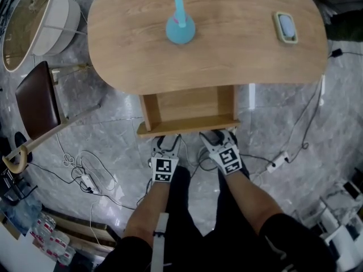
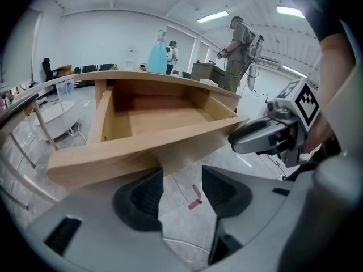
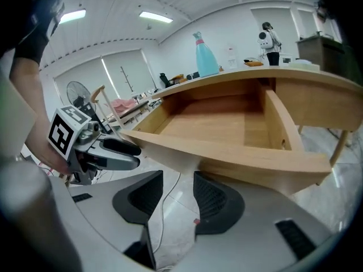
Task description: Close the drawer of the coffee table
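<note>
Rounded pale-wood coffee table (image 1: 227, 50), boxy drawer (image 1: 187, 105) open, left claw (image 2: 181, 177), right claw (image 3: 178, 183) both spread, ribbed pads (image 2: 143, 194) gripping nothing

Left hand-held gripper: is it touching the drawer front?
Cannot tell. The left gripper view shows the left hand-held gripper, jaws open, right beneath the drawer front; neither contact nor gap is plain, nor in the head view.

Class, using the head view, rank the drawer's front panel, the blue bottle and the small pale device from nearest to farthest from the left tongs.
1. Drawer front panel, just ahead of the left tongs.
2. Blue bottle, middle of the tabletop.
3. Small pale device, tabletop's right end.
</note>
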Action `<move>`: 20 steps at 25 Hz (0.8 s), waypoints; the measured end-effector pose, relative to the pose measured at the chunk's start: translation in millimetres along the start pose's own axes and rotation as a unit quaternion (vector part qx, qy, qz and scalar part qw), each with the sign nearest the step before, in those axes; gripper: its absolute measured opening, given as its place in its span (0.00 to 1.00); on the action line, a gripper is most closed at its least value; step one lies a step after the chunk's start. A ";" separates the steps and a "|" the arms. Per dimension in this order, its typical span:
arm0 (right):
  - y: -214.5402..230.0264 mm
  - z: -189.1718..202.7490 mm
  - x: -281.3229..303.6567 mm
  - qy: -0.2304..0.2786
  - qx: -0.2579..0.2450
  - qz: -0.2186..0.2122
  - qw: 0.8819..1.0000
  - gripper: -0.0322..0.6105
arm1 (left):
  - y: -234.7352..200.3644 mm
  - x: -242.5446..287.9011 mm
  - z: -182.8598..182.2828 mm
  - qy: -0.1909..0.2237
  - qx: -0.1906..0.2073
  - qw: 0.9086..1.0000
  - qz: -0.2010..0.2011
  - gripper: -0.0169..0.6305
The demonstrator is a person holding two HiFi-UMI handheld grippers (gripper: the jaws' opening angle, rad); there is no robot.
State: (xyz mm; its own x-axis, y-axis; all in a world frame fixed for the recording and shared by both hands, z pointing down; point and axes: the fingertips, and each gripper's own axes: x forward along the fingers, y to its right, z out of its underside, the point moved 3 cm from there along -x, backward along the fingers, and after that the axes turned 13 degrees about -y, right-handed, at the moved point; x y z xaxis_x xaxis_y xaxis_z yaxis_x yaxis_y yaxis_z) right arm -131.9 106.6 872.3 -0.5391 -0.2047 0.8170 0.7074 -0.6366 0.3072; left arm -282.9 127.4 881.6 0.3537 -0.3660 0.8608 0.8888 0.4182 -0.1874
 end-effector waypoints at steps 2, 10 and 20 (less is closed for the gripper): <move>-0.4 -2.8 -4.0 -0.005 0.016 -0.008 1.000 0.31 | -0.6 -1.0 -2.6 0.003 -0.016 1.000 -0.001 0.35; 4.2 -23.4 -18.3 0.006 0.015 -0.007 1.000 0.30 | -2.7 -14.5 -27.9 0.033 -0.019 0.999 -0.006 0.33; 34.8 -79.3 -21.1 0.068 -0.010 0.016 0.998 0.30 | -29.1 -13.0 -86.0 0.090 -0.012 0.996 -0.026 0.32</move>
State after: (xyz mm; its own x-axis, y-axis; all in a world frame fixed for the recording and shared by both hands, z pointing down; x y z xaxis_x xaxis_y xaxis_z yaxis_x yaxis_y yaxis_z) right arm -132.2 29.8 827.0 -0.5741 -0.3237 0.7521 0.7172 -0.6420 0.2711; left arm -288.4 48.5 835.2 0.3505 -0.5302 0.7720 0.9136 0.3750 -0.1573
